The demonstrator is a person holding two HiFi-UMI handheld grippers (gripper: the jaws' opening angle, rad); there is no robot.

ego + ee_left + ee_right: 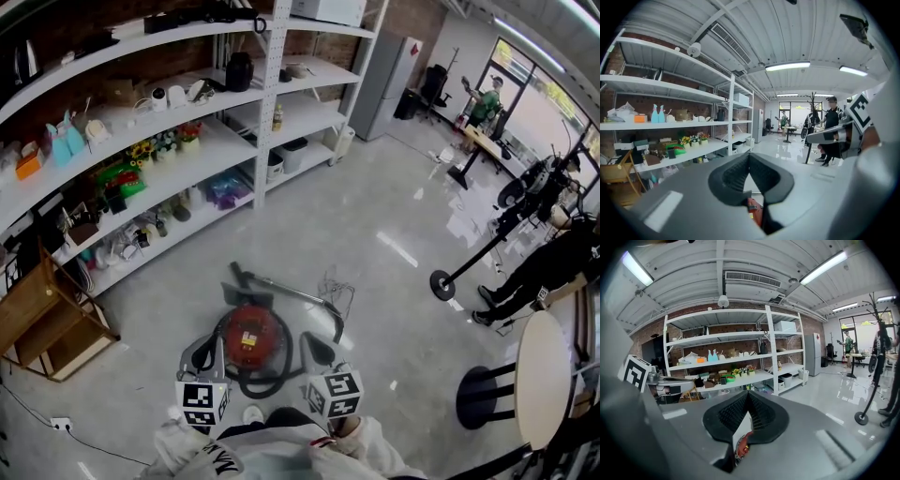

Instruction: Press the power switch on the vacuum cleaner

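The left gripper [750, 155] has its jaws closed tip to tip with nothing between them, and so does the right gripper [748, 393]. Each hangs beside the red vacuum cleaner [249, 337] on the floor, one at either side. Beyond the vacuum cleaner stands white shelving [234, 141].

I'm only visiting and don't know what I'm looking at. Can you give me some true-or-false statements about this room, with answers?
1. A red vacuum cleaner stands on the floor. True.
2. The left gripper holds something. False: its jaws are together, with nothing between them.
3. White shelves stand beyond the vacuum cleaner. True.
4. Nobody else is in the room. False: a person in black stands at the right.
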